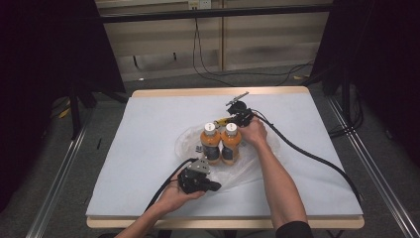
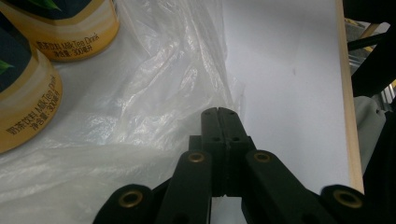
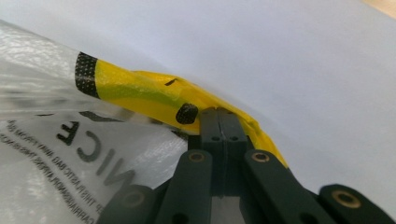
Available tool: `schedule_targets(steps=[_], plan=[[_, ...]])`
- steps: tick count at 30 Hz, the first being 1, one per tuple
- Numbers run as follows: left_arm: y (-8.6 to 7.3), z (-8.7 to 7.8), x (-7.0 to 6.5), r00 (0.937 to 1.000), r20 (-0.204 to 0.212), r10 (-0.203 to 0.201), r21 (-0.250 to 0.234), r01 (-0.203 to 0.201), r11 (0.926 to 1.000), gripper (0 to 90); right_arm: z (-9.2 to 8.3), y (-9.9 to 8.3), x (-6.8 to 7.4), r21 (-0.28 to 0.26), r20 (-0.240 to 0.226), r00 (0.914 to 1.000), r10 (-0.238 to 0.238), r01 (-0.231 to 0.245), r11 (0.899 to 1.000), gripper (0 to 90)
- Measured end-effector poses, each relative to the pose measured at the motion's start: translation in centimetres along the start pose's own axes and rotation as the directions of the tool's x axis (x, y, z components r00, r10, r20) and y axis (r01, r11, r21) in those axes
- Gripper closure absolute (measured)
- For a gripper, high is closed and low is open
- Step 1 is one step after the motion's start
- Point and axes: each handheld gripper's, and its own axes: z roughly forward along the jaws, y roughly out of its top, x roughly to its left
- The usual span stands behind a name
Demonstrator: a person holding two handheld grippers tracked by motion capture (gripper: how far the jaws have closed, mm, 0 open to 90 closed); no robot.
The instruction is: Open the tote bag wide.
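Two orange milk-tea bottles with white caps, the left bottle (image 1: pixel 210 144) (image 2: pixel 25 102) and the right bottle (image 1: pixel 231 143) (image 2: pixel 70 28), stand side by side on a clear plastic bag (image 1: pixel 250 168) (image 2: pixel 140 93) (image 3: pixel 42 172) spread on the table. My right gripper (image 1: pixel 229 120) (image 3: pixel 218 112) lies behind the bottles, its jaws shut on the bag's yellow strip (image 3: pixel 140 93), which humps up at the tips. My left gripper (image 1: pixel 217 187) (image 2: pixel 218 112) rests in front of the bottles, jaws shut, tips at the bag's near edge. Whether film is pinched there is unclear.
The white table top (image 1: pixel 148 148) has bare room to the left and right of the bag. Its wooden edge (image 2: pixel 350 116) runs close beyond the left gripper. The right gripper's black cable (image 1: pixel 317 158) trails across the table to the right.
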Motion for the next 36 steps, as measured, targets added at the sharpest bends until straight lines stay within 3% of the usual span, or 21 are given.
schedule_targets(steps=[5, 7, 15, 18, 20, 25, 28, 29, 32, 36], plan=[[0.0, 0.1, 0.7, 0.9994, 0.012, -0.031, -0.015, 0.031, 0.9994, 90.0, -0.8, -0.1, 0.3, -0.002, -0.055, 0.9985, 0.003, -0.003, 1.000, 90.0], [0.0, 0.1, 0.6, 0.9987, 0.010, -0.050, -0.050, 0.051, 0.9975, 90.0, -1.4, 0.0, 0.3, -0.032, -0.077, 0.9970, -0.001, -0.002, 1.000, 90.0], [0.5, -1.2, 0.7, 0.9987, -0.010, -0.051, -0.113, 0.050, 0.9923, 90.0, -5.4, -0.3, -0.1, -0.149, -0.121, 0.9926, -0.002, -0.016, 0.989, 90.0], [0.5, -1.7, 0.8, 0.9977, -0.019, -0.064, -0.141, 0.061, 0.9881, 87.3, -6.9, -0.8, -0.3, -0.173, -0.115, 0.9933, -0.011, -0.010, 0.985, 90.0], [0.4, -2.0, 1.0, 0.9958, 0.002, -0.092, -0.180, 0.091, 0.9795, 84.4, -7.8, -1.2, -0.4, -0.197, -0.122, 0.9925, -0.005, -0.019, 0.980, 90.0], [0.2, -3.2, 1.3, 0.9936, -0.026, -0.110, -0.232, 0.101, 0.9675, 72.3, -9.8, -2.5, -0.3, -0.249, -0.129, 0.9916, -0.007, -0.025, 0.968, 79.4], [0.3, -3.9, 1.1, 0.9921, -0.073, -0.102, -0.258, 0.080, 0.9628, 60.3, -10.7, -3.4, -0.1, -0.287, -0.123, 0.9924, 0.000, -0.035, 0.957, 69.2], [0.3, -4.1, 1.1, 0.9923, -0.085, -0.090, -0.254, 0.065, 0.9650, 55.9, -11.0, -3.7, -0.1, -0.296, -0.120, 0.9928, 0.005, -0.040, 0.954, 65.4], [0.4, -4.5, 1.2, 0.9879, -0.106, -0.113, -0.282, 0.079, 0.9560, 44.9, -11.8, -4.5, -0.3, -0.310, -0.103, 0.9946, 0.015, -0.046, 0.950, 53.6], [0.5, -5.3, 1.2, 0.9791, -0.162, -0.124, -0.300, 0.071, 0.9513, 30.3, -13.0, -5.4, -0.2, -0.333, -0.107, 0.9942, 0.010, -0.045, 0.942, 42.0]])
